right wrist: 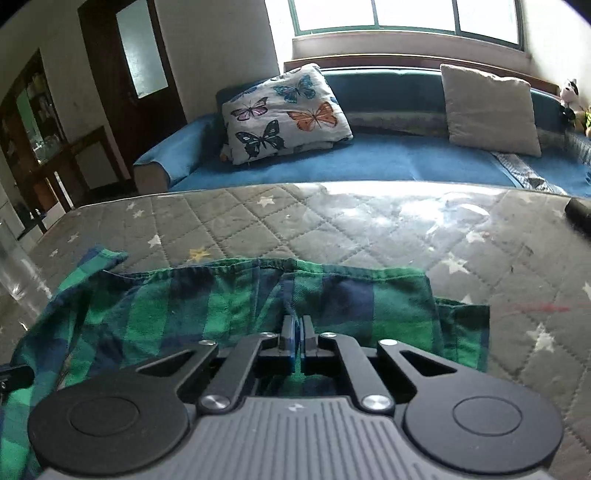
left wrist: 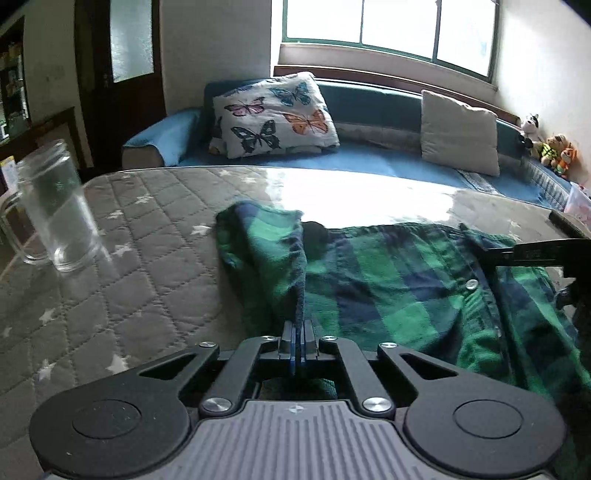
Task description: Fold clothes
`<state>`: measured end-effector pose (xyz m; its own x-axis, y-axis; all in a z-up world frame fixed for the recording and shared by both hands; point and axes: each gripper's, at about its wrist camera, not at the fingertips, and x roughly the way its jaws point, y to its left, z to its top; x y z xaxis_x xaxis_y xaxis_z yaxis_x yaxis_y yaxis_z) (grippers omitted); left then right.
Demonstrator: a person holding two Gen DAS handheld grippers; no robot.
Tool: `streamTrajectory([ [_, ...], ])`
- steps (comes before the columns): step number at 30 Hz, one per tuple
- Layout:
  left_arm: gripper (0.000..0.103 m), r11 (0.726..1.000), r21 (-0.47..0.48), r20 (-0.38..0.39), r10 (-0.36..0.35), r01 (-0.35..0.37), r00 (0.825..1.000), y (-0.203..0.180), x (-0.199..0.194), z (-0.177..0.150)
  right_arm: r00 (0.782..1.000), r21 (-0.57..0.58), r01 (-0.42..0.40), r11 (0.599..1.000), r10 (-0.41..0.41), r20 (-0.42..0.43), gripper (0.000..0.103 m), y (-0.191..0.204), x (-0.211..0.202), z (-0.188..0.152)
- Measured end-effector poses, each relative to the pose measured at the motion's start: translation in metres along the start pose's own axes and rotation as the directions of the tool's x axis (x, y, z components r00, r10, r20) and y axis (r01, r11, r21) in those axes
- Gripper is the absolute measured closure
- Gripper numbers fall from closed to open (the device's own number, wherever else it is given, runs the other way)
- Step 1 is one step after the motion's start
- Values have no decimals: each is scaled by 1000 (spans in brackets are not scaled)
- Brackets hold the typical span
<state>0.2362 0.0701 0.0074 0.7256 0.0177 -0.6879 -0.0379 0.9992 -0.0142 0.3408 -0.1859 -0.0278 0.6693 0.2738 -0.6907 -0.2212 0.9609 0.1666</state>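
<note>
Your left tongs [left wrist: 297, 332] are pressed together on a fold of the green-and-navy plaid shirt [left wrist: 388, 288], and the pinched cloth rises in a tented ridge from the tips toward the far left. The shirt lies spread on the tabletop [left wrist: 147, 229], which carries a grey quilted cover with white stars under a glossy clear sheet. Most of the shirt sits to the right of your left tongs, its button placket with a white button [left wrist: 471, 284] running near to far.

Your right tongs [right wrist: 297, 334] are likewise closed, pinching the shirt [right wrist: 221, 306] a little short of its far hem; that hem runs left to right just beyond the tips. In the left wrist view, your other gripper reaches in from the right edge over the placket.

A clear glass mug [left wrist: 55, 206] stands on the left part of the tabletop, well apart from the shirt. Beyond the tabletop's far edge a blue sofa [right wrist: 369, 158] holds a butterfly pillow [right wrist: 284, 110] on the left and a plain pale pillow [right wrist: 487, 107] on the right, under a bright window [left wrist: 391, 26].
</note>
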Motion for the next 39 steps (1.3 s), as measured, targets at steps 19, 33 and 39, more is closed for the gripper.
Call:
streamTrajectory([
  [19, 101, 973, -168, 31, 168, -161, 985, 101, -78, -44, 970, -61, 175, 983, -162, 180, 103, -53, -139, -21],
  [33, 101, 927, -270, 26, 279, -262, 960, 150, -155, -107, 882, 29, 430, 902, -427, 199, 103, -148, -260, -83],
  [39, 101, 896, -310, 2, 335, -318, 942, 170, -183, -133, 850, 23, 515, 857, -514, 118, 103, -177, -269, -112],
])
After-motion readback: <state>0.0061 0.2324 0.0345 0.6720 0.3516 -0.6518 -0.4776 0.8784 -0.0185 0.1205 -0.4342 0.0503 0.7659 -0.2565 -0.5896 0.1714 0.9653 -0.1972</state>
